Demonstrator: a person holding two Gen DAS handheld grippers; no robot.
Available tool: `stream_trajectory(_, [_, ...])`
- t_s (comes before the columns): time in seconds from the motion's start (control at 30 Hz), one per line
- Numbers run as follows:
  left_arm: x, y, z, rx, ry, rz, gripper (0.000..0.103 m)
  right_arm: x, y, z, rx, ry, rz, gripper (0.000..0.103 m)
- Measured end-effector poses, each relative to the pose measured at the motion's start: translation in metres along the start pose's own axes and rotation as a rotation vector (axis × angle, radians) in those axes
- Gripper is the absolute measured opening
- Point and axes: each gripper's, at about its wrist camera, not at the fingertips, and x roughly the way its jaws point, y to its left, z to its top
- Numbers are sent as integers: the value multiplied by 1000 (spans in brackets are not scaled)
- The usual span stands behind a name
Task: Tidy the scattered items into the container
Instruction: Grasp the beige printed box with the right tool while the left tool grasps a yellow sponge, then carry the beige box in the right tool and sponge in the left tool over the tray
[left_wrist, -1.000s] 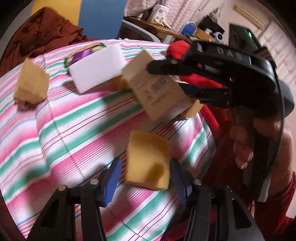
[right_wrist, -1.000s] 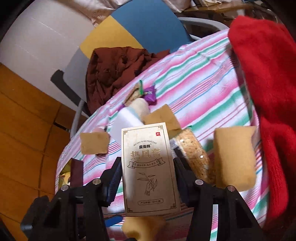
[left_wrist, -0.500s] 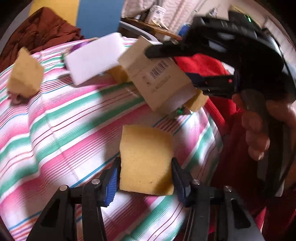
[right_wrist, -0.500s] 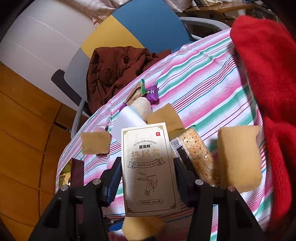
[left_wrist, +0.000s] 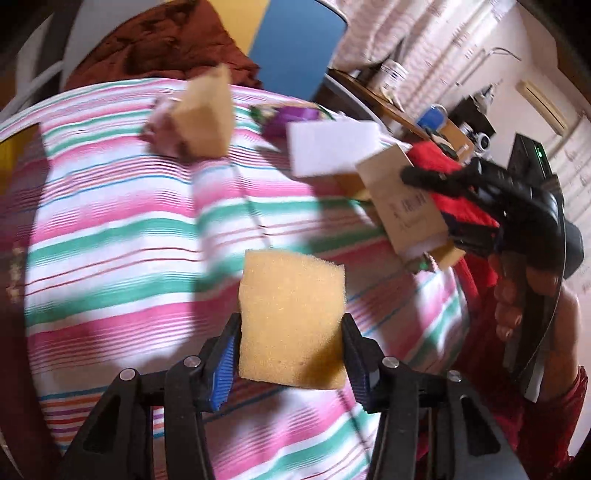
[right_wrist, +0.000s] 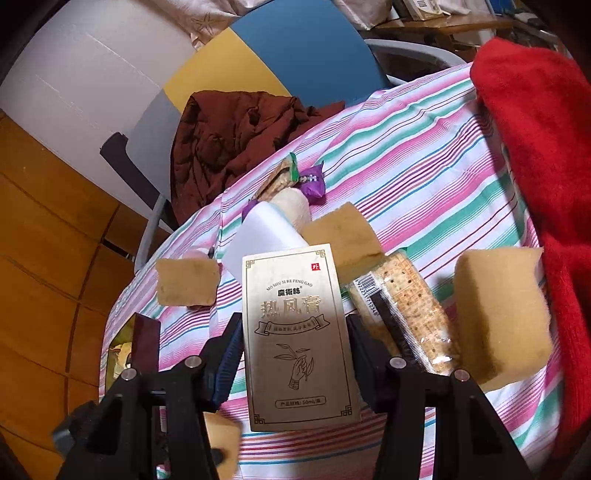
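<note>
My left gripper (left_wrist: 291, 354) is shut on a yellow sponge (left_wrist: 291, 317), both blue pads pressing its sides, and the sponge hangs above the striped tablecloth (left_wrist: 110, 258). My right gripper (right_wrist: 295, 354) is shut on a beige carton with gold print (right_wrist: 299, 332), held upright over the table. In the left wrist view that right gripper (left_wrist: 476, 199) and its carton (left_wrist: 402, 206) sit at the right, with a person's hand behind. Loose on the cloth are a white foam block (right_wrist: 258, 240), a cracker pack (right_wrist: 402, 314) and other sponges (right_wrist: 186, 280). No container shows clearly.
A red towel (right_wrist: 535, 147) covers the table's right side. A brown garment (right_wrist: 229, 129) lies over a chair at the far edge. A purple sweet wrapper (right_wrist: 312, 181) and a thick sponge (right_wrist: 502, 314) lie near the carton. A dark object (right_wrist: 144, 347) stands at the table's left edge.
The left jaws closed onto the yellow sponge and lifted it off the cloth, and the left view swung across the table. The right gripper and its carton stayed put.
</note>
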Motion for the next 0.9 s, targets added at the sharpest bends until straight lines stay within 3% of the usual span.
stream_trajectory(0.47, [-34,19,-7,-27,-79,18,51,13,32,-13,-139,22,15,54])
stream_trajectory(0.9, [-82,56,-3,-106,-188,4,51,36,57,-45,-104,143,85,54])
